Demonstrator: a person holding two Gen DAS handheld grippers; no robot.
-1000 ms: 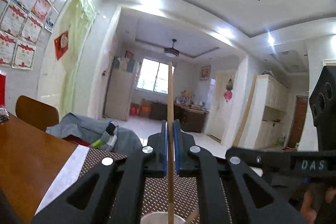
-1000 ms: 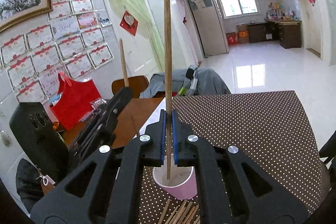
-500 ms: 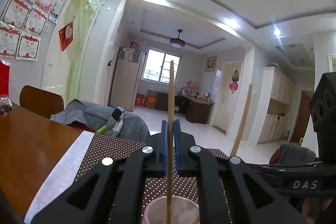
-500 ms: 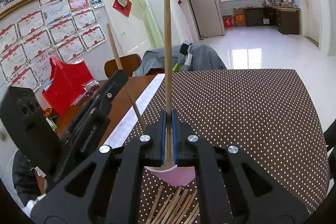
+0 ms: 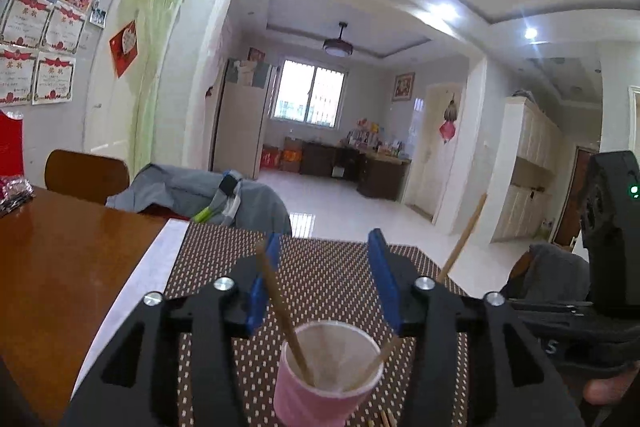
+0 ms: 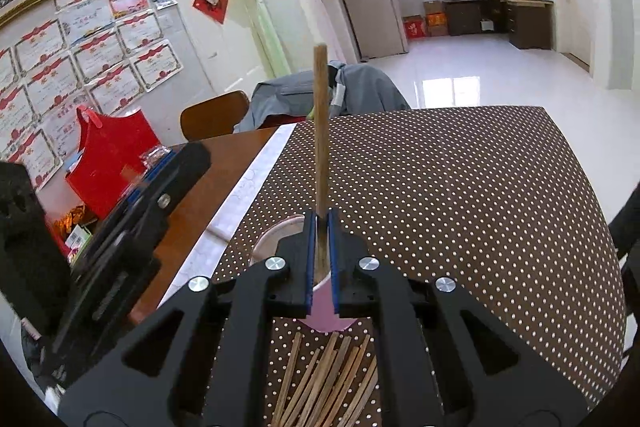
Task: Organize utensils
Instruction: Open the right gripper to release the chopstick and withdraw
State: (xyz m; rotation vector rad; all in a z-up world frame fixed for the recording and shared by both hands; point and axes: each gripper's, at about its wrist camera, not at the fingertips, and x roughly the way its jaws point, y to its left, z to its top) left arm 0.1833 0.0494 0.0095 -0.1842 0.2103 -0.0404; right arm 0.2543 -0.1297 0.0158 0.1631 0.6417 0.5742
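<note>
Pink paper cup upright on the dotted brown tablecloth, close in front of both tools. Two chopsticks inside it in the left view: one leaning left against the rim, free between the parted blue pads; the other slanting up to the right. Left gripper just opened, jaws roughly half apart, pads clear of the stick, nothing gripped. Right gripper directly above the cup's rim, jaws nearly together with a narrow gap just opening, upright chopstick between the pads with its lower end down in the cup; contact cannot be confirmed. Loose bundle of chopsticks flat on the cloth, just this side of the cup. Bare wooden tabletop left of the cloth. Red bag farther left by the wall.
</note>
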